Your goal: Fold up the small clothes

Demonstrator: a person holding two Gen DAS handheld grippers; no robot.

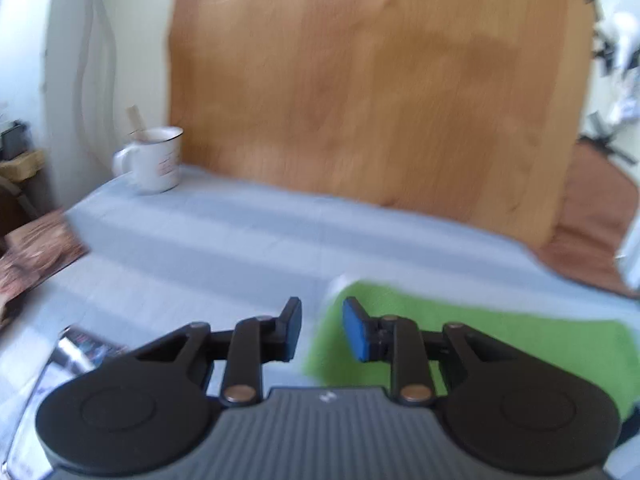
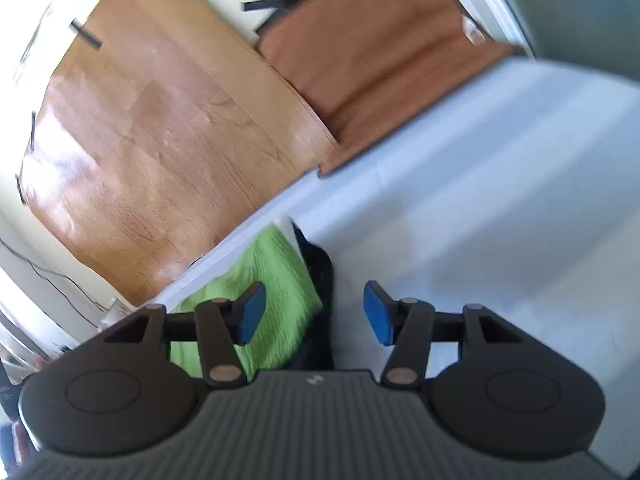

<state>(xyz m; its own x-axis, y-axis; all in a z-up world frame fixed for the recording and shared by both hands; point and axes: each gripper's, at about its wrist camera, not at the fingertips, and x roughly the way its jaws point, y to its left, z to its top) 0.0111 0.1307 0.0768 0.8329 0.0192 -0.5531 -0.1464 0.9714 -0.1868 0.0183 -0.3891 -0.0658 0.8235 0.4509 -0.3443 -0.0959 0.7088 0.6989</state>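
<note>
Both grippers hovered, jaws apart and empty, over a soft green cloth (image 1: 460,344).

It looked light and limp; the left gripper (image 1: 322,330) and right gripper (image 2: 314,316) would best pinch its near corners.

The right gripper (image 2: 314,312) fills the lower frame, jaws apart and empty. Under its left finger, a green cloth (image 2: 276,280) lies on a pale blue sheet (image 2: 480,200), beside something dark.

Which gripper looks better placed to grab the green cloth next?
Probably the left gripper: its open fingers sit right at the green cloth's corner. The right gripper faces mostly bare sheet.
</note>
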